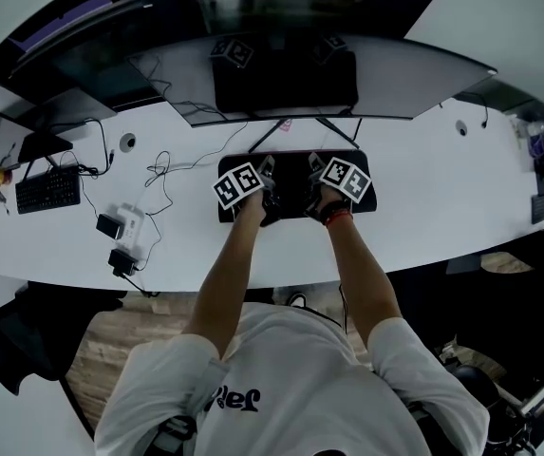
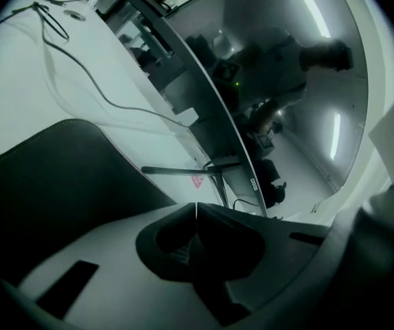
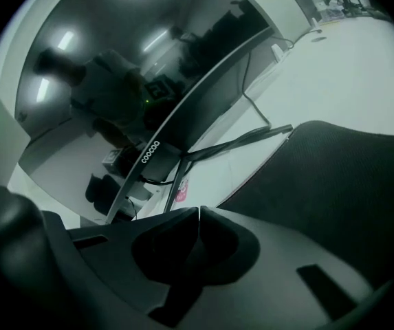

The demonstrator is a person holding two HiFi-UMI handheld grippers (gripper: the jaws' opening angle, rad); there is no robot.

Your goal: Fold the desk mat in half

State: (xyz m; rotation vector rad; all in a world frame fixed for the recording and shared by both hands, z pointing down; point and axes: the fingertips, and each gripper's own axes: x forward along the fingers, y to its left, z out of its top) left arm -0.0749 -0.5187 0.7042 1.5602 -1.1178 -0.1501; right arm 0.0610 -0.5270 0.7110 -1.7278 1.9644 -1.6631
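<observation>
Both tilted downward, left gripper (image 2: 197,210) beside right gripper (image 3: 199,214).

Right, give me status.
Left gripper shut, right gripper shut, nothing seen between jaws. Desk mat beneath both. Monitor stand legs at its far edge.

This is an office. A long white desk (image 1: 423,207) carries a wide curved monitor (image 1: 286,79) on its stand, with a black desk mat (image 1: 291,165) in front of it. A black keyboard (image 1: 48,190) sits off to one side, near loose cables (image 1: 162,174) and chargers (image 1: 120,226).
</observation>
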